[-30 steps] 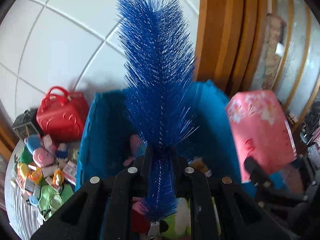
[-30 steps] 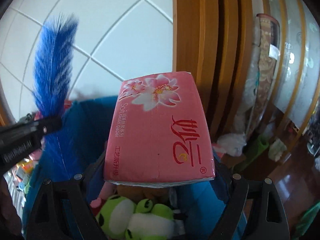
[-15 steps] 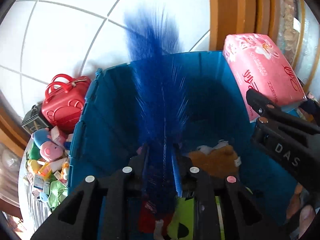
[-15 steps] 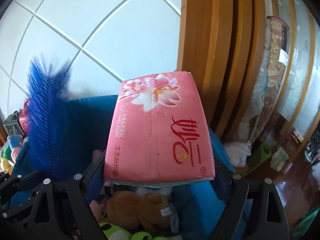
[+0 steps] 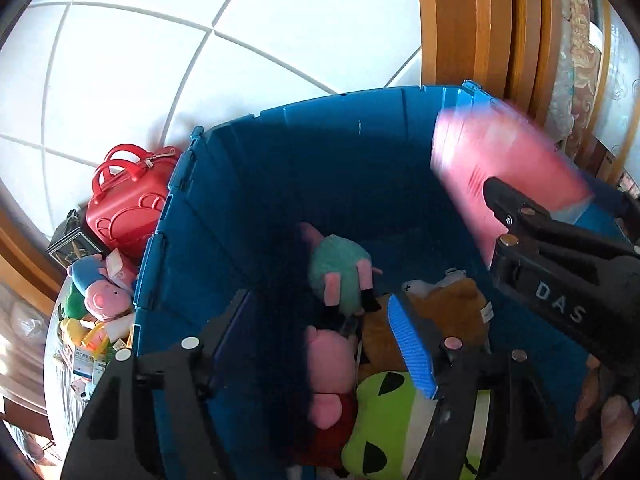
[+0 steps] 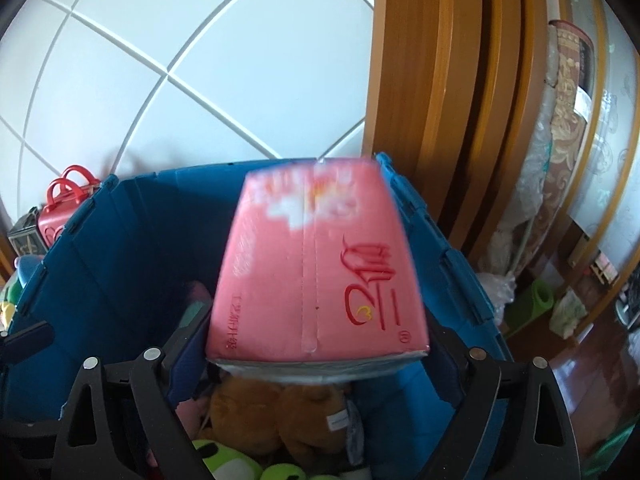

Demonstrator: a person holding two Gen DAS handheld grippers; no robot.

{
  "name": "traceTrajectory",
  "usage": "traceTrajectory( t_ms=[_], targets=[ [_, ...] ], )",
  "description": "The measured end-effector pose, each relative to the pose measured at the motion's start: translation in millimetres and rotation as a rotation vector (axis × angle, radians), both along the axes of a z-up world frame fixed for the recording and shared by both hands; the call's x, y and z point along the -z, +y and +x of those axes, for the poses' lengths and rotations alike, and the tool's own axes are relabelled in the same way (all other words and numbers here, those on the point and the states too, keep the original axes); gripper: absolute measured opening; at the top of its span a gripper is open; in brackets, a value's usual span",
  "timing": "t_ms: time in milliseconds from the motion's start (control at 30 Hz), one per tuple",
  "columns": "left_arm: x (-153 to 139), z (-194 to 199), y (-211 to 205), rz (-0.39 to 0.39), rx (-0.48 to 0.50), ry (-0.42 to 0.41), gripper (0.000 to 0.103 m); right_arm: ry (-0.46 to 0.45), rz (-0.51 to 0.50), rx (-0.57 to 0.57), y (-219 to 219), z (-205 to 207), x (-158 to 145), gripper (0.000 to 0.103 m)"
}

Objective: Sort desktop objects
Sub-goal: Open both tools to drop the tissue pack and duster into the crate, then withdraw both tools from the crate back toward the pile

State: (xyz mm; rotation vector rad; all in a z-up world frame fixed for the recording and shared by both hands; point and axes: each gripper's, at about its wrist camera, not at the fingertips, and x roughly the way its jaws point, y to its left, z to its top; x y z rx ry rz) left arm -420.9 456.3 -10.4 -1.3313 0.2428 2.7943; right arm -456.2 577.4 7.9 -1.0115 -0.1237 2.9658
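Observation:
My left gripper [image 5: 320, 332] hangs over the blue bin [image 5: 280, 112], its jaws opening. The blue feather brush [image 5: 290, 320] is only a dark blurred streak between them, dropping into the bin, free of the pads. In the right wrist view my right gripper [image 6: 316, 324] is opening too. The pink tissue pack [image 6: 316, 264] lies between its fingers [image 6: 188, 332], motion-blurred and sliding off toward the bin [image 6: 120, 260]. The left wrist view catches that pack [image 5: 500, 160] at the bin's right rim.
Plush toys fill the bin: a green frog [image 5: 384, 420], a brown bear [image 5: 444, 312], a teal sheep [image 5: 340, 272], a pink pig [image 5: 332, 360]. A red handbag [image 5: 128, 200] and small toys [image 5: 100, 300] lie left of it. A wooden door frame [image 6: 420, 100] stands right.
The left jaws have opened and the blue brush has fallen from upright between them to a blur in the bin. The right jaws have widened and the tissue pack has slipped forward and down.

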Motion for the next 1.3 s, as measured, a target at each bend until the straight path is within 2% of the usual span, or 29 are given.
traceTrajectory(
  t_ms=[33,200,433,533,700,800,833,867,900,1000,1167,1300],
  targets=[
    [-0.1,-0.2,-0.8,0.003,-0.001,0.001,0.068,0.024,0.007,-0.001,-1.2,3.6,-3.7,0.103],
    [-0.1,-1.5,-4.0,0.012,-0.011,-0.003,0.068,0.058,0.029,-0.005,-5.9,8.4,-10.2,0.103],
    [-5.3,1.8,-9.6,0.045,-0.028,0.009,0.068,0.095,0.003,0.001,-2.3,14.8,-24.4,0.103],
    [-15.0,13.2,-11.4,0.086,-0.033,0.045,0.068,0.1,-0.025,0.0,0.1,19.7,-31.1,0.103],
    [-32.5,42.3,-10.6,0.092,-0.029,0.09,0.069,0.097,-0.071,-0.03,2.6,38.2,-43.5,0.103],
    [-49.6,68.3,-24.0,0.131,-0.053,0.14,0.073,0.103,-0.111,-0.051,6.4,54.0,-52.7,0.103],
    [-55.0,77.3,-28.8,0.138,-0.061,0.161,0.076,0.112,-0.132,-0.058,8.9,63.2,-56.6,0.103],
    [-61.1,87.7,-33.7,0.141,-0.072,0.19,0.086,0.115,-0.142,-0.063,9.5,69.2,-58.4,0.103],
    [-67.0,98.3,-37.5,0.139,-0.083,0.225,0.092,0.108,-0.154,-0.073,10.6,76.9,-61.1,0.103],
    [-82.3,129.5,-43.4,0.097,-0.114,0.328,0.096,0.114,-0.188,-0.107,10.6,98.6,-66.2,0.103],
    [-100.4,174.3,-58.2,0.062,-0.187,0.486,0.097,0.168,-0.216,-0.17,-6.2,143.8,-71.8,0.103],
    [-105.5,189.8,-87.0,0.124,-0.219,0.486,0.097,0.194,-0.241,-0.181,-22.7,165.7,-69.9,0.103]
  ],
)
